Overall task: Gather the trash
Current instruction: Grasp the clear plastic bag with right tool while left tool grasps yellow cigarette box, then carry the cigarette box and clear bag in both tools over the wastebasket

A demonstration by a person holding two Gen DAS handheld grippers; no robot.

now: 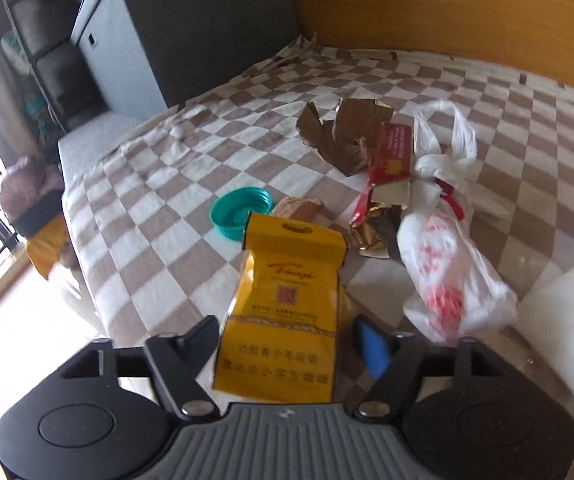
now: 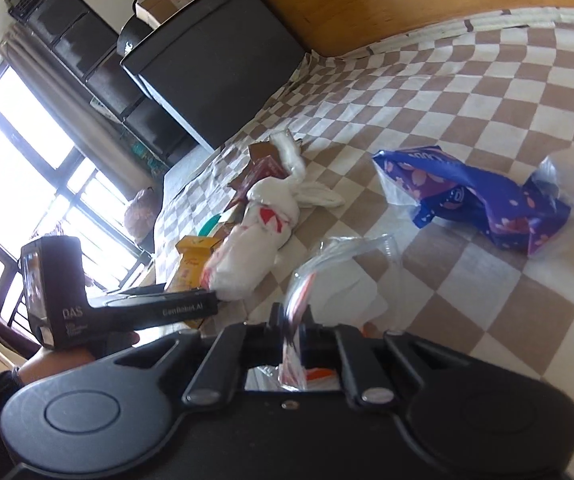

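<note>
A yellow packet [image 1: 287, 300] with red lettering lies lengthwise between the fingers of my left gripper [image 1: 287, 320] at the bed's near edge. The black finger is at its left edge. The blue pad [image 1: 373, 346] stands a little off its right edge, so the jaws are open around it. My right gripper [image 2: 291, 316] is shut on the rim of a clear plastic bag [image 2: 347, 264] holding white paper. Between the two lies a knotted white bag with red print [image 1: 447, 276] [image 2: 247, 252]. The packet [image 2: 191, 264] also shows in the right wrist view.
On the checkered bed cover [image 1: 167, 184] lie a teal lid [image 1: 239, 212], torn brown cardboard [image 1: 339, 132], a red and gold wrapper [image 1: 387, 168] and a blue flowered package [image 2: 479, 204]. A wooden headboard [image 1: 447, 12] runs along the back, with a dark cabinet [image 1: 215, 32] at the far left.
</note>
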